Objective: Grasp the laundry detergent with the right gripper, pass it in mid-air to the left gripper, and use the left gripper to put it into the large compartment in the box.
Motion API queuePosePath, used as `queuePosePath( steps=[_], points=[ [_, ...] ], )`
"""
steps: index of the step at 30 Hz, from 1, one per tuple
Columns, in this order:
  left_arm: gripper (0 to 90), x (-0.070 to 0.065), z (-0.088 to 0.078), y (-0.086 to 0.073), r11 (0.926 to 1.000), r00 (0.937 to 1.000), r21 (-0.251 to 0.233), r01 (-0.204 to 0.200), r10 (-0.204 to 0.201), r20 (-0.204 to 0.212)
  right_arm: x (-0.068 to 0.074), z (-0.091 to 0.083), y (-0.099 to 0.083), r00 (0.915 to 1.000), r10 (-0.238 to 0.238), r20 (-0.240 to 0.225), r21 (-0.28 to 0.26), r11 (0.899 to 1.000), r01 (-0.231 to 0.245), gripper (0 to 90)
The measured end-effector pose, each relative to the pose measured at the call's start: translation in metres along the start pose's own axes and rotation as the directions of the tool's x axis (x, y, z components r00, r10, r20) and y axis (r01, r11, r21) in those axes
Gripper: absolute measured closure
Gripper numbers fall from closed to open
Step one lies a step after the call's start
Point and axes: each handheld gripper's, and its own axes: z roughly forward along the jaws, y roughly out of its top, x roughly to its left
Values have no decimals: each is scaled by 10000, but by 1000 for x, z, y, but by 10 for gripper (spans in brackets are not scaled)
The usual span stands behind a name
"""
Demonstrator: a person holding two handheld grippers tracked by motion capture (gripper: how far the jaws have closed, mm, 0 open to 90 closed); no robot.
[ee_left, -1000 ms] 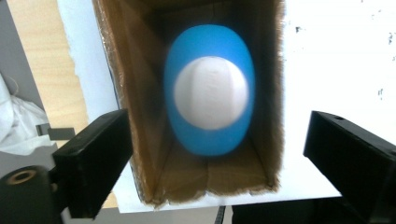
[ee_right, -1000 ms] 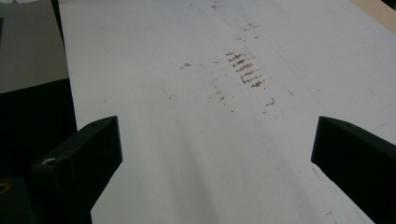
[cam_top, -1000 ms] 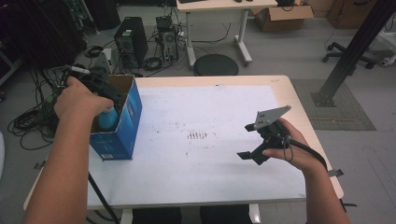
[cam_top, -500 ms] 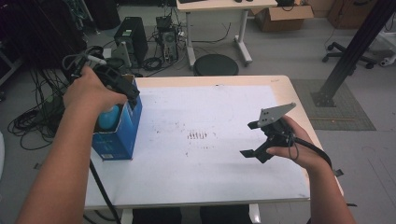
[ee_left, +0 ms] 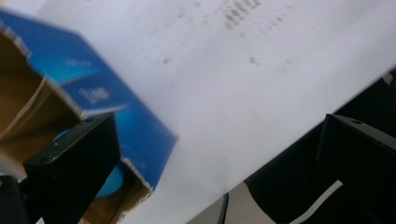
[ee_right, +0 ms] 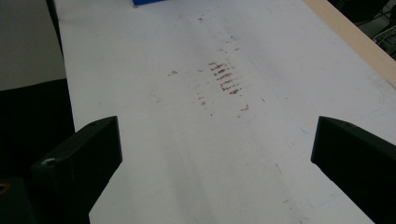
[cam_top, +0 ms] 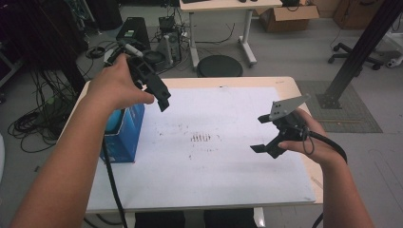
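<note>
An open blue cardboard box (cam_top: 126,135) stands at the left edge of the white-covered table (cam_top: 223,180), with a light blue round thing (cam_top: 113,122) inside it. My left gripper (cam_top: 161,97) hangs above the box's far right corner. Its jaws have just been opening and stand open with nothing between them. In the left gripper view the gripper (ee_left: 210,154) looks down past the box (ee_left: 135,126) and the blue thing (ee_left: 109,184). My right gripper (cam_top: 261,134) hovers open and empty over the table's right side. From the right gripper (ee_right: 215,163), brown smudges (ee_right: 224,79) show on the sheet.
The smudges (cam_top: 200,137) mark the middle of the sheet. Behind the table are a round black stool (cam_top: 219,65), computer cases (cam_top: 133,29) and cables on the floor. A black post (cam_top: 361,47) stands at the right. A cable (cam_top: 111,185) trails from the left gripper.
The left gripper has risen out of the blue box and swung right over the table. The right gripper has lifted a little.
</note>
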Motion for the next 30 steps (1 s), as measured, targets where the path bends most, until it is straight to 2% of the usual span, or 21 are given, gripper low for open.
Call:
queuePosePath(
  steps=[2, 3, 4, 7, 8, 10, 17, 20, 24, 25, 26, 27, 28, 30],
  points=[
    [2, -7, 0, 2, 9987, 9986, -9, -505, 505, 185, -1, -2, 3, 10000, -93, -17, 131, 9999, 94, 19],
    [2, -12, 1, 3, 9943, 9939, -49, -1062, 1063, 281, -2, -3, 4, 9999, -143, -73, 210, 9997, 144, 20],
    [2, -14, 1, 4, 9899, 9894, -72, -1415, 1417, 323, -2, -3, 6, 9996, -262, -131, 293, 9992, 265, 21],
    [2, -27, 5, 4, 9633, 9626, -41, -2684, 2683, 362, -3, -4, 11, 9988, -439, -224, 508, 9977, 450, 21],
    [2, -28, 5, 4, 9584, 9578, -28, -2855, 2855, 340, -3, -4, 13, 9985, -499, -236, 640, 9966, 514, 21],
    [2, -34, 6, 3, 9379, 9374, -56, -3468, 3468, 301, -3, -3, 16, 9980, -581, -237, 838, 9947, 599, 21],
    [2, -43, 9, 0, 9129, 9128, 195, -4077, 4069, 352, -5, -1, 24, 9965, -791, -275, 1359, 9873, 821, 23],
    [2, -48, 10, 0, 8928, 8928, 256, -4498, 4486, 408, -5, -1, 26, 9959, -847, -315, 1503, 9847, 885, 24],
    [2, -58, 13, 1, 8568, 8568, 305, -5148, 5130, 521, -4, -1, 29, 9947, -963, -365, 1705, 9802, 1012, 24],
    [2, -63, 14, 1, 8407, 8406, 319, -5406, 5382, 604, -4, -1, 29, 9944, -986, -380, 1758, 9789, 1038, 24],
    [2, -65, 15, 1, 8296, 8296, 323, -5574, 5550, 603, -3, -1, 30, 9942, -1007, -386, 1864, 9767, 1062, 24],
    [2, -68, 17, 2, 8160, 8157, 301, -5772, 5744, 685, -3, -1, 31, 9938, -1042, -397, 1899, 9756, 1099, 25],
    [2, -71, 18, 2, 8086, 8083, 338, -5874, 5840, 751, -3, -1, 31, 9931, -1101, -415, 1964, 9736, 1161, 25],
    [2, -77, 22, 2, 7805, 7803, 403, -6239, 6192, 882, -2, -1, 32, 9925, -1143, -440, 2061, 9710, 1210, 25]
  ],
)
